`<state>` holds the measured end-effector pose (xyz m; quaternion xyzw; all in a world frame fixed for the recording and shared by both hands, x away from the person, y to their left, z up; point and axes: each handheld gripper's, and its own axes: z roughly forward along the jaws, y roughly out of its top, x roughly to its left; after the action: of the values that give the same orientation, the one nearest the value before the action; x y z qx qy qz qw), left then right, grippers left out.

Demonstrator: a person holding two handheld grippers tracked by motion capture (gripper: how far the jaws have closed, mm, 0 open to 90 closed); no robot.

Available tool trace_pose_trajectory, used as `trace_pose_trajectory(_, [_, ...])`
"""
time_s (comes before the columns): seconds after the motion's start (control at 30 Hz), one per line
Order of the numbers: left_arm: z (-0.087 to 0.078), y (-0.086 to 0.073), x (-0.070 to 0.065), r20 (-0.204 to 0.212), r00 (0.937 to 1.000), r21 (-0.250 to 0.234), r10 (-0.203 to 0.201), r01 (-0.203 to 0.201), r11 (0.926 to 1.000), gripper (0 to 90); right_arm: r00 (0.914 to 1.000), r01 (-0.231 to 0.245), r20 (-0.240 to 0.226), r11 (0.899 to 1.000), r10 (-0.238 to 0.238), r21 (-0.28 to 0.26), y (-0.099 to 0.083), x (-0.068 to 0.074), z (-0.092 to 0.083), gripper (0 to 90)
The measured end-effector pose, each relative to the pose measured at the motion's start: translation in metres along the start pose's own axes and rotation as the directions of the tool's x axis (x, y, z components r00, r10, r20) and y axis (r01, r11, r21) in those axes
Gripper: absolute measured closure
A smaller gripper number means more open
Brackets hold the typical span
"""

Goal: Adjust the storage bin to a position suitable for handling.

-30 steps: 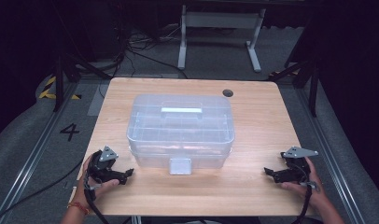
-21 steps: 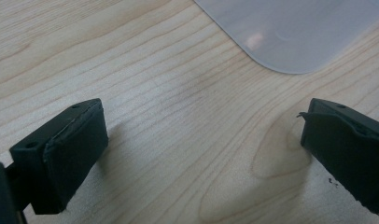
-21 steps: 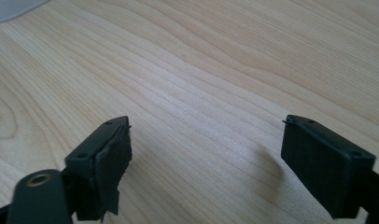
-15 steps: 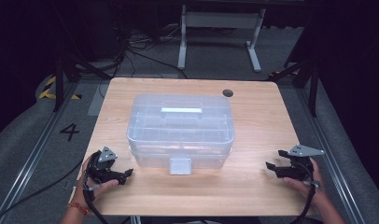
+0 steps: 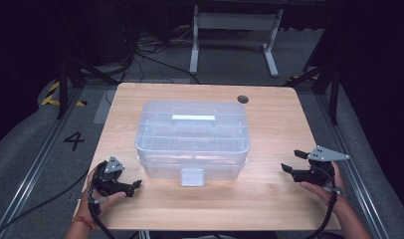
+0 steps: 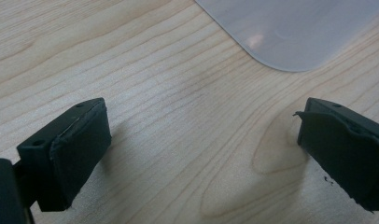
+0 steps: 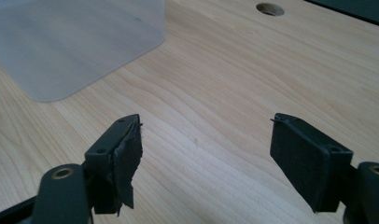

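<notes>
A clear, lidded plastic storage box (image 5: 192, 139) with a front latch (image 5: 192, 177) sits mid-way across the light wooden tabletop (image 5: 269, 124). The left tongs (image 5: 135, 184) rest near its front left corner, spread apart and empty; the right tongs (image 5: 292, 162) hover well off to the right, jaws just narrowed somewhat but holding nothing. To start well, bring both in level toward the box's front, squaring up on the latch before closing.

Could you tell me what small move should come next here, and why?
Probably bring the right gripper in toward the clear plastic box. Its jaws, which have just been closing, hold nothing, and it sits apart from the box, as does the open left gripper on the table.
</notes>
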<state>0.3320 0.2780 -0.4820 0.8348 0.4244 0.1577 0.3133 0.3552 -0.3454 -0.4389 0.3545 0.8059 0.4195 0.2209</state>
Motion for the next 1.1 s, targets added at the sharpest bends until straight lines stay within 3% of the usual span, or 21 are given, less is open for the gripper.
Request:
trace_pose_trajectory(0.53, [0.0,0.0,0.0,0.0,1.0,0.0,-0.001,0.001,1.0,3.0,0.9967,0.076,-0.024,0.996,-0.077,-0.04,0.033,0.007,-0.006,30.2])
trace_pose_trajectory(1.1, [0.0,0.0,0.0,0.0,1.0,0.0,-0.001,0.001,1.0,3.0,0.9888,0.141,-0.033,0.984,-0.145,-0.108,0.076,0.012,-0.009,34.3])
